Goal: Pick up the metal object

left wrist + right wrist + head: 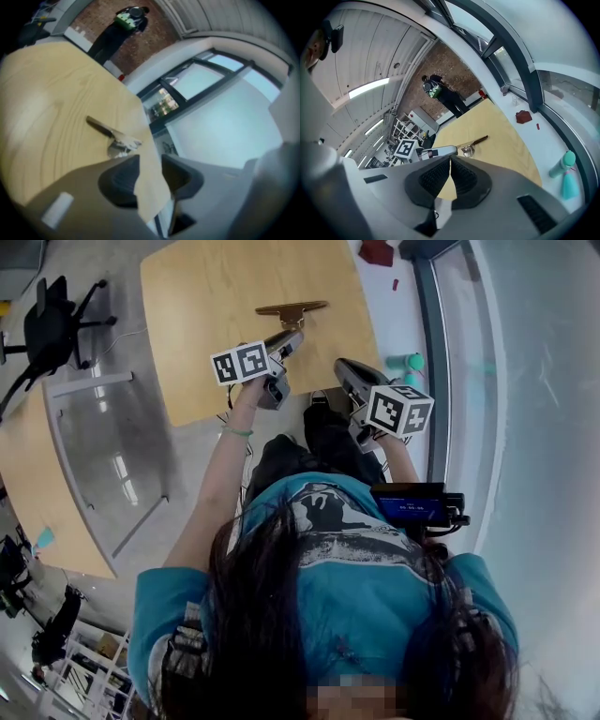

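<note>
The metal object (292, 308) is a flat tool with a dark handle and a shiny blade, lying on the light wooden table (216, 296) near its close edge. My left gripper (289, 337) hovers just short of the tool, over the table edge. In the left gripper view the tool (115, 136) lies just beyond the left gripper (150, 171), whose jaws stand apart with nothing between them. My right gripper (343, 367) is held off the table to the right. Its pads (451, 159) meet at the tips and hold nothing; the tool (472, 143) shows farther off.
A teal bottle (406, 362) stands on the pale floor by the window frame, right of the table. A red thing (377, 251) lies beyond the table's far right corner. An office chair (56, 320) and a second wooden table (37, 484) are at left. A person (440, 93) stands far back.
</note>
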{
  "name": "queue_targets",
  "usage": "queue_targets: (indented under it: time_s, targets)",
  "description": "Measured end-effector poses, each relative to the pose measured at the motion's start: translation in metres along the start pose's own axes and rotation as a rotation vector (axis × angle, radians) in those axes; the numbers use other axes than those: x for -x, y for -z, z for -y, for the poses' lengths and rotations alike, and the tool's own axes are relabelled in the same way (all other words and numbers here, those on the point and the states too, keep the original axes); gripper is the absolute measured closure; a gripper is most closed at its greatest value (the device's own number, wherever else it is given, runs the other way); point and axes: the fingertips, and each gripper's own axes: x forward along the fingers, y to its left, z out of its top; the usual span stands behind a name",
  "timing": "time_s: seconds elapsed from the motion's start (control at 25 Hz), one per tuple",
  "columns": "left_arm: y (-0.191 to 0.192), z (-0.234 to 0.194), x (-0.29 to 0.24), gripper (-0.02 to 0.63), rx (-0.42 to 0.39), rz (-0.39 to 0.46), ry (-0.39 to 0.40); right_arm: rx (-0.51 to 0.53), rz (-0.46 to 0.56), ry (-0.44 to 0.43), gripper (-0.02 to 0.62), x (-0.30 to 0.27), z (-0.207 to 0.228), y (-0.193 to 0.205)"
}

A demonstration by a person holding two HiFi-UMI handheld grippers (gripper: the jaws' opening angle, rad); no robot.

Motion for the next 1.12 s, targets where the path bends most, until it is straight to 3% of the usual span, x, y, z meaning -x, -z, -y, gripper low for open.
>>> queue_targets:
  time_s: [0.16, 0.36, 0.64, 0.8, 1.04, 1.12]
  targets:
    - [-0.009, -0.021, -0.006, 0.463, 0.187, 0.028, 0.002, -0.001, -0.008, 0.008, 0.580, -0.001, 0.004, 0.000]
    - [-0.016, -0.041, -0.009, 0.449, 0.339, 0.057, -0.010, -0.010, -0.014, 0.020, 0.580, 0.000, 0.005, 0.003]
    - [-0.023, -0.062, -0.019, 0.451, 0.438, 0.035, -0.045, -0.019, -0.019, 0.031, 0.580, 0.000, 0.008, 0.004]
    - [-0.026, -0.063, -0.024, 0.453, 0.536, 0.055, -0.010, -0.023, -0.026, 0.034, 0.580, 0.000, 0.009, 0.007]
    - [-0.040, -0.056, -0.027, 0.573, 0.712, 0.190, 0.110, -0.022, -0.032, 0.033, 0.580, -0.001, 0.007, 0.008]
    - [-0.043, -0.054, -0.027, 0.586, 0.713, 0.212, 0.124, -0.022, -0.031, 0.034, 0.580, -0.001, 0.007, 0.008]
